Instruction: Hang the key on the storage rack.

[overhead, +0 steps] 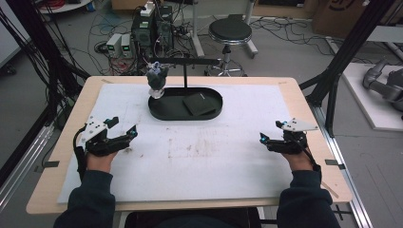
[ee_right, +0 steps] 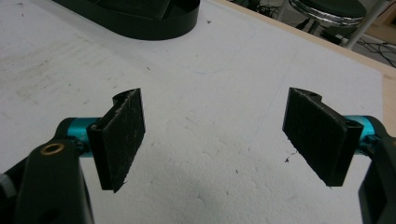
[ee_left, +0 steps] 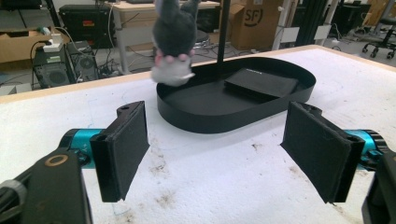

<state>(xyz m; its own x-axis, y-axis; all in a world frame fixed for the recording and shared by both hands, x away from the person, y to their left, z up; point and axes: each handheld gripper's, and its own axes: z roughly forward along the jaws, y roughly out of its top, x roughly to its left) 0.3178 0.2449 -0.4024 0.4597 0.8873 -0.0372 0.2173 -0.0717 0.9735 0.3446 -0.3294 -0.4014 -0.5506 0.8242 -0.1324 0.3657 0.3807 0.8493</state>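
Grey plush toy, hanging over the black tray far across the counter, looks soft and light, best pinched mid-body; both the left hand-held gripper and the right hand-held gripper stand open and empty.

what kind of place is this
Most likely a robotics or data-collection lab: computer towers and tangled cables cover the floor behind the table, and part of a grey robot arm lies at the right.

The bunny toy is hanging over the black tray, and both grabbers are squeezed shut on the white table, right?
Not quite. The bunny toy does hang over the black tray, but both grabbers are open, not shut. The left gripper and right gripper views each show their jaws spread wide with nothing between them.
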